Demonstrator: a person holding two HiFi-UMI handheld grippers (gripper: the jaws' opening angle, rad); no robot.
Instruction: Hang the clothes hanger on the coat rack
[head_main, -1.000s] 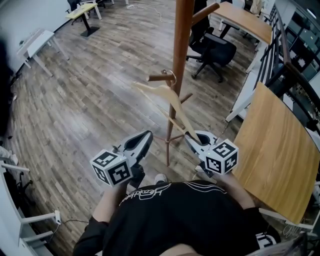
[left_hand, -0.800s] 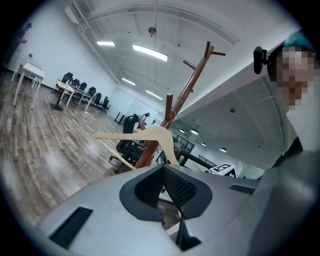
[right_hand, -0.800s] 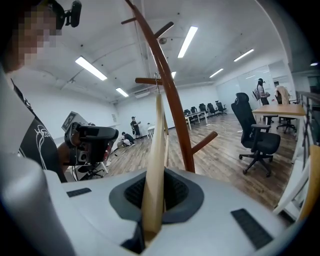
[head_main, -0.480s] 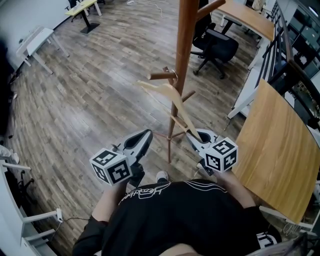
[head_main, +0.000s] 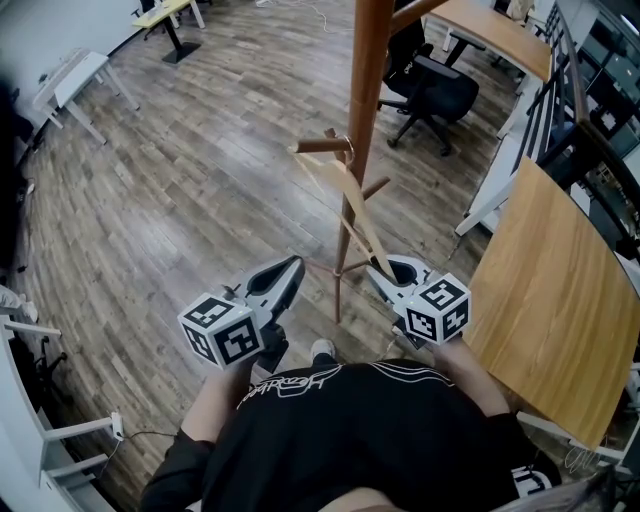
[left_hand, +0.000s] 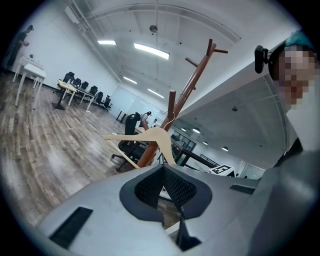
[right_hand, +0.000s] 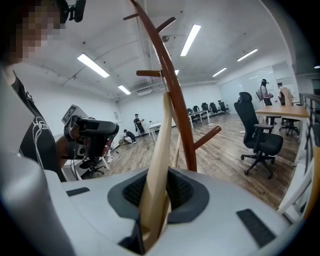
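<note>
The right tongs (head_main: 381, 268) are clenched on the lower end of the wooden clothes hanger (head_main: 350, 205), whose hook meets a peg (head_main: 322, 146) of the coat rack (head_main: 365, 80) at their 11 o'clock, while the left tongs (head_main: 292, 266), at their 9 o'clock, are clenched on nothing.

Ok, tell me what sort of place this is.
Probably an open-plan office: desks, swivel chairs and strip lights over a wood floor.
</note>
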